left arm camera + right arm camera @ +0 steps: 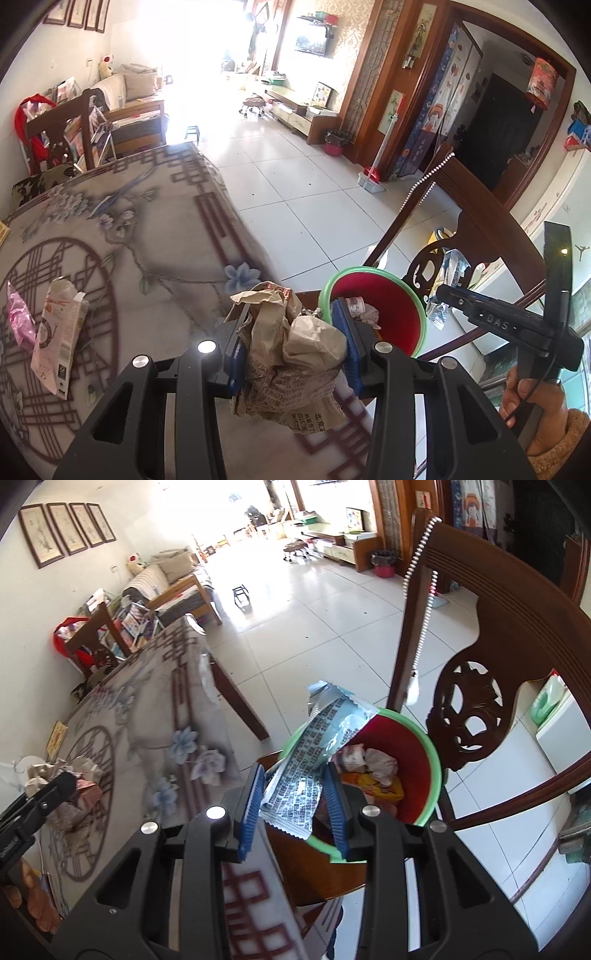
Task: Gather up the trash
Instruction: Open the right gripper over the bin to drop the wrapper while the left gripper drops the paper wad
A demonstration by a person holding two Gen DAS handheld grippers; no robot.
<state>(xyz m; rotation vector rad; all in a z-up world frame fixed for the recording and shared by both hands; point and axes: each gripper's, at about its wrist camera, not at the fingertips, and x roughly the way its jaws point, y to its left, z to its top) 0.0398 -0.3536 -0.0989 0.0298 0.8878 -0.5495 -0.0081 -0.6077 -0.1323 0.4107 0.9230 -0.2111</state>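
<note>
While left gripper (291, 350) pinches paper wad (295, 354), right gripper (295, 797) clamps wrapper (306, 775) — bin (432, 760) contents visible (right view only).

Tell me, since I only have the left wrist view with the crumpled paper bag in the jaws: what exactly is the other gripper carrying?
Observer: The right gripper is shut on a silvery wrapper printed with small text, held above the bin.
Operator: What's already in the bin? I only see a scrap or two.
Observer: An orange packet lies at the bottom beside crumpled paper.
Operator: Where does the bin stand?
Observer: On the wooden seat of the chair, right beside the table.
</note>
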